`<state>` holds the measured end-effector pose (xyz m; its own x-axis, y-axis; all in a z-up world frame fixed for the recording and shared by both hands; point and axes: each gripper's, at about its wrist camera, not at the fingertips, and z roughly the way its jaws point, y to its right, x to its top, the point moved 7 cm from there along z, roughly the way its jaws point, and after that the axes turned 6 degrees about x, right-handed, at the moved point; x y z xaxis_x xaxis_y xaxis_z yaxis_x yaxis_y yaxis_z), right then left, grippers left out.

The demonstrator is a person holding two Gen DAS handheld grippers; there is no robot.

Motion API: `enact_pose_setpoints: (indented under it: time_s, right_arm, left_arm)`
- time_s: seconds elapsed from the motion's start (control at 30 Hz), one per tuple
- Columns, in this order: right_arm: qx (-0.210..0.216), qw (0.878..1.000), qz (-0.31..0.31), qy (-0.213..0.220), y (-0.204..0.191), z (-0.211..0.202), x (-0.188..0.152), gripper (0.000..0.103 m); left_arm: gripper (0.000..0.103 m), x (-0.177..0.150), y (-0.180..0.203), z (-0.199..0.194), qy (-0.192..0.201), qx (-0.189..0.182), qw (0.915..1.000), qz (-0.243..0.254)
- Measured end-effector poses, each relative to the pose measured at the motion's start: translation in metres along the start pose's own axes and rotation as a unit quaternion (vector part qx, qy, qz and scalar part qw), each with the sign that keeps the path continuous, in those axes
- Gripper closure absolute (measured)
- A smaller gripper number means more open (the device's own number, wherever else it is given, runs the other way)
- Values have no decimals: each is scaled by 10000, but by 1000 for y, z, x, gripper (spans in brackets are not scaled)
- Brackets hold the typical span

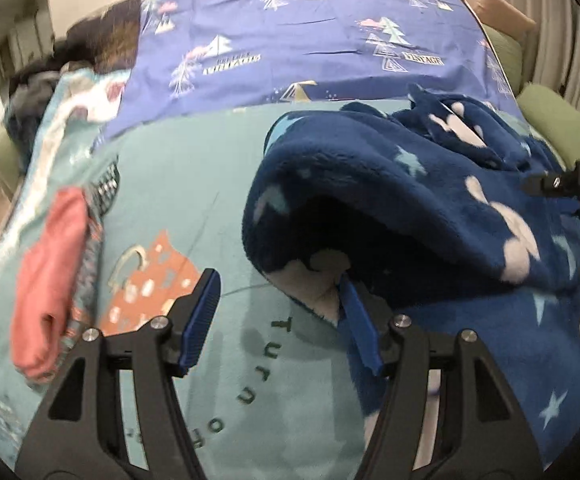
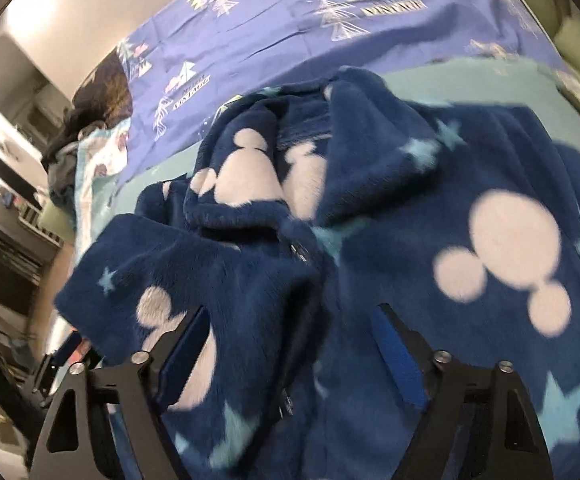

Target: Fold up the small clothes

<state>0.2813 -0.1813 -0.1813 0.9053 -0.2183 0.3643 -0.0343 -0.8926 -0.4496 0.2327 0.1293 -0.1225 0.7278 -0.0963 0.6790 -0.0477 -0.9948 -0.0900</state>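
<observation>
Fleece, dark blue with pale mouse heads and stars, is the piece you are folding; this fleece garment fills the right half of the left wrist view and nearly all of the right wrist view, lying on the teal sheet. At the bottom of the left view your left gripper stands wide open; its right finger sits at the edge of a raised flap, its left finger over bare sheet, so it holds nothing. At the bottom of the right view your right gripper is also spread wide with fleece bunched between its fingers, not pinched. You look to be mid-fold, one side doubled over; next, close on an edge and smooth it flat. Left of the frame lies a pink cloth; farthest up, a purple tree-print sheet.
</observation>
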Motion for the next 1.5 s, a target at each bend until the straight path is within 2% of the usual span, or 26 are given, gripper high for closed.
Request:
enact_pose_setpoints:
  time_s: [0.03, 0.07, 0.1, 0.23, 0.3, 0.37, 0.47, 0.57, 0.7, 0.77, 0.8, 0.87, 0.93, 1.0, 1.07, 1.17, 1.23, 1.33, 1.37, 1.4, 1.43, 1.47, 1.5]
  right_arm:
    - [-38, 10000, -64, 9, -3, 3, 1, 54]
    - [-70, 9998, -170, -12, -7, 6, 2, 86]
    - [-184, 9995, -260, -8, -8, 6, 2, 90]
    - [-165, 9986, -331, 390, -13, -23, 10, 93]
    - [-65, 9961, -245, 850, -9, -56, 24, 94]
    - [-276, 9900, -260, 1359, 2, -97, 39, 94]
    - [-654, 9834, -296, 1667, 22, -128, 51, 94]
    - [-856, 9869, -82, 1368, 58, -120, 55, 92]
    - [-813, 9939, 528, 530, 114, -72, 38, 89]
    - [-812, 9921, 887, 366, 137, -58, 25, 86]
    - [-689, 9915, 1025, 404, 144, -59, 21, 86]
    - [-414, 9898, 1251, 534, 148, -65, 17, 84]
    - [-344, 9897, 1259, 584, 148, -75, 16, 81]
    - [-375, 9914, 1084, 627, 142, -86, 14, 71]
    - [-316, 9929, 976, 597, 135, -95, 8, 46]
    - [-143, 9953, 846, 441, 123, -97, -5, 43]
    - [-59, 9969, 754, 208, 120, -87, -15, 43]
    - [-123, 9982, 582, -45, 114, -67, -25, 46]
    - [-319, 9987, 398, -45, 111, -64, -26, 70]
    - [-484, 9986, 234, -24, 108, -62, -26, 87]
    - [-526, 9985, 174, 6, 104, -62, -25, 89]
    - [-506, 9985, 182, 132, 101, -66, -22, 89]
    - [-508, 9982, 161, 269, 98, -72, -19, 90]
  left_arm:
    - [40, 2, 1, 3, -16, -99, 9999, -104]
    - [40, 3, 4, 6, -24, -183, 9997, -183]
    - [40, 7, 9, 12, -31, -251, 9994, -247]
    - [40, 9, 18, 17, -31, -222, 9994, -259]
    - [40, 8, 22, 14, 1, -187, 9997, -177]
    - [39, 8, 28, 9, 71, -252, 9996, -90]
    - [35, 7, 41, -2, 191, -351, 9991, 144]
    - [35, 5, 52, -7, 312, -299, 9984, 376]
    - [35, 2, 48, -1, 219, 6, 9987, 470]
    - [35, 0, 39, 0, 141, 87, 9992, 369]
    - [35, -2, 35, -2, 98, 2, 9994, 328]
    - [35, -5, 30, -11, 80, -182, 9995, 243]
    - [35, -1, 27, -28, 235, -398, 9987, 214]
    - [35, 4, 27, -38, 363, -543, 9977, 189]
    - [35, 15, 26, -43, 449, -788, 9959, 13]
    - [30, 30, 26, -29, 396, -857, 9955, -126]
    - [28, 40, 25, 3, 139, -855, 9959, -247]
    - [28, 50, 24, 51, -382, -1043, 9917, -640]
    - [28, 53, 25, 65, -573, -1243, 9871, -832]
    - [28, 56, 27, 78, -764, -1492, 9805, -1024]
    - [28, 60, 32, 91, -956, -1799, 9714, -1220]
    - [28, 63, 34, 97, -975, -1877, 9689, -1282]
    - [46, 66, 36, 98, -898, -1849, 9702, -1285]
